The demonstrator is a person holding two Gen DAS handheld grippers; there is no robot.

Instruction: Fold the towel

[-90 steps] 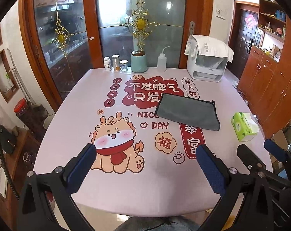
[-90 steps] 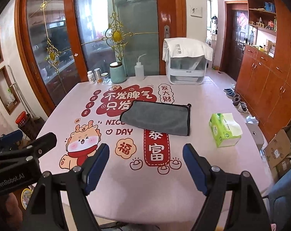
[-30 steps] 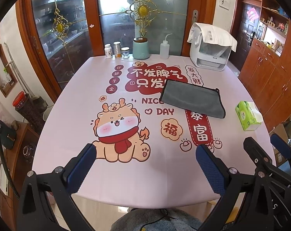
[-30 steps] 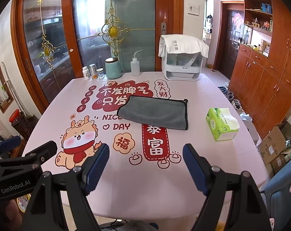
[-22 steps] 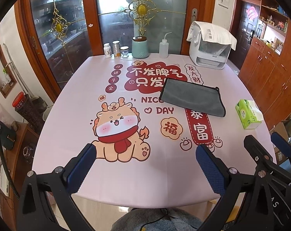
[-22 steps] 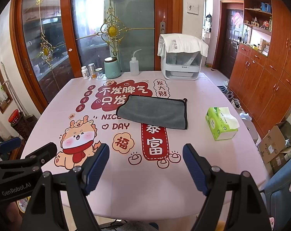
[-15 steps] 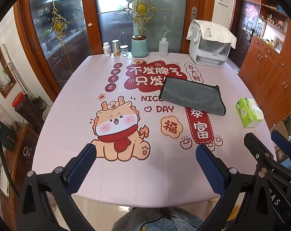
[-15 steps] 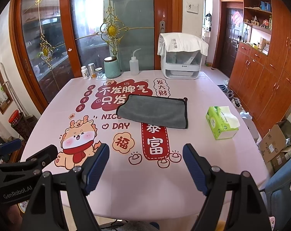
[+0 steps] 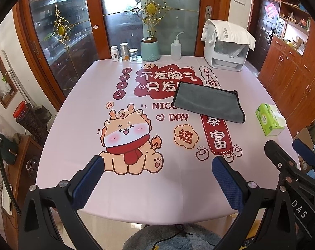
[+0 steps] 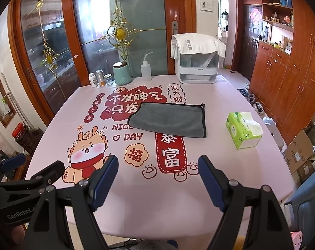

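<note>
Three small jars [image 9: 124,52] at table's [image 9: 78,108] far edge, one grey towel [image 9: 207,104] flat mid-table beside one tissue pack [image 9: 270,123], left gripper [image 9: 157,179] and right gripper [image 10: 157,179] splayed, empty, farther back than before.

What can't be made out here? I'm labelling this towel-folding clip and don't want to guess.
- Gray towel: how many layers lie under its top face; the top layer hides this in both views.
- Small bottles: label text too small in both views.
- Green tissue box: print too small to read.
- The person's hands: out of frame behind the left gripper and right gripper.
</note>
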